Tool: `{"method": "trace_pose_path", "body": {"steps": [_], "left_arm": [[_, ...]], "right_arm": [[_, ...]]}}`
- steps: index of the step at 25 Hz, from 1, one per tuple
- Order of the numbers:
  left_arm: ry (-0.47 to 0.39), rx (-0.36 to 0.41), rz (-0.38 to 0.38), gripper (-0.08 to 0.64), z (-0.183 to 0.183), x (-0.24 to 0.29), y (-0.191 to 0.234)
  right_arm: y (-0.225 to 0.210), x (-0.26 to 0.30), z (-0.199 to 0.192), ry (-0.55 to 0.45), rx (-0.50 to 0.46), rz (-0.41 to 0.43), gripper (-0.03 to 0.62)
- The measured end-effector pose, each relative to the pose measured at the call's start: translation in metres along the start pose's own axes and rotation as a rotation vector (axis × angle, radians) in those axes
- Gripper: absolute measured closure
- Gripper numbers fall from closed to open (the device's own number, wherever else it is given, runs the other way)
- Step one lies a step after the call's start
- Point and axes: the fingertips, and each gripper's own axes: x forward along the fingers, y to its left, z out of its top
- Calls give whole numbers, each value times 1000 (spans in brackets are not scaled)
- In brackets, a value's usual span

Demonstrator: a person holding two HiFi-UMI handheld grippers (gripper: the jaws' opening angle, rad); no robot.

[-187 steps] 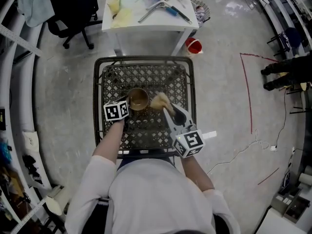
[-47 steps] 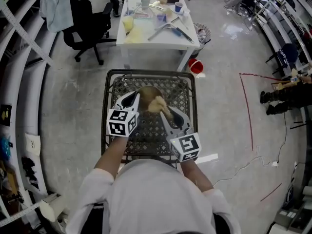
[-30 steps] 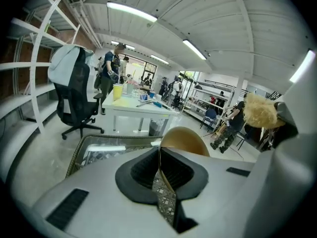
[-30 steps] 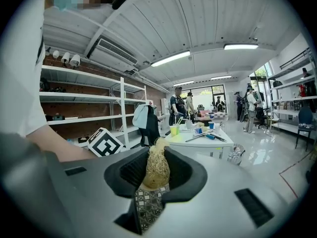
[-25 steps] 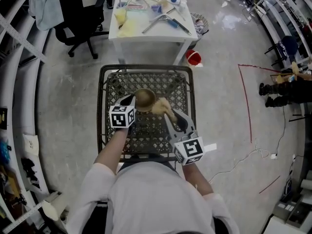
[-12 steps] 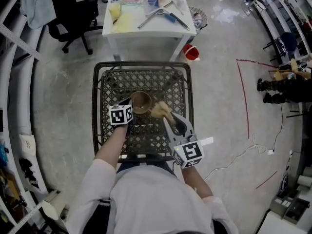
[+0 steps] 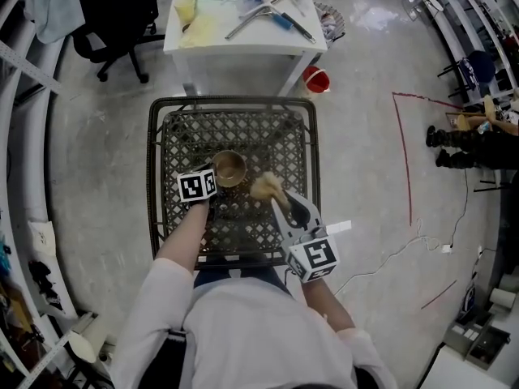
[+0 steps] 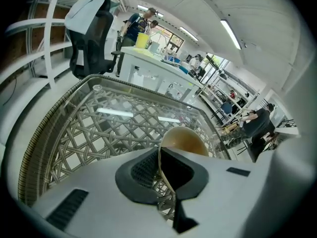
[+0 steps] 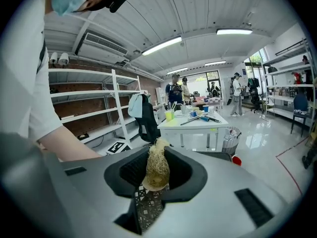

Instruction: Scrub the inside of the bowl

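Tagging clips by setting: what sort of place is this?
Probably a lab or workshop, not a kitchen: open shelving, a white worktable strewn with tools, and a bare floor marked with a red line.

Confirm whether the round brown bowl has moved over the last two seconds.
Yes: the round brown bowl now sits farther from the black lattice table's far rim, nearer its middle.

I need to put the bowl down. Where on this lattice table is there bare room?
The far half of the lattice table, between the bowl and the far rim, is bare; so is the strip along the near rim. The middle is crowded: left gripper on the bowl, right gripper with the scrubber beside it.
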Motion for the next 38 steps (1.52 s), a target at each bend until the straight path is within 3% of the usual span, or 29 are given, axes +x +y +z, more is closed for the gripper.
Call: {"method": "trace_pose_path", "body": {"steps": [17, 28, 38], "left_arm": [[-15, -55, -45, 515, 2, 5, 0], [-84, -37, -57, 514, 12, -15, -1], [-188, 33, -80, 514, 36, -49, -8]], "right_arm": [[2, 1, -4, 10, -3, 21, 492], [5, 1, 4, -17, -11, 31, 492], [11, 1, 11, -40, -13, 37, 492]]}}
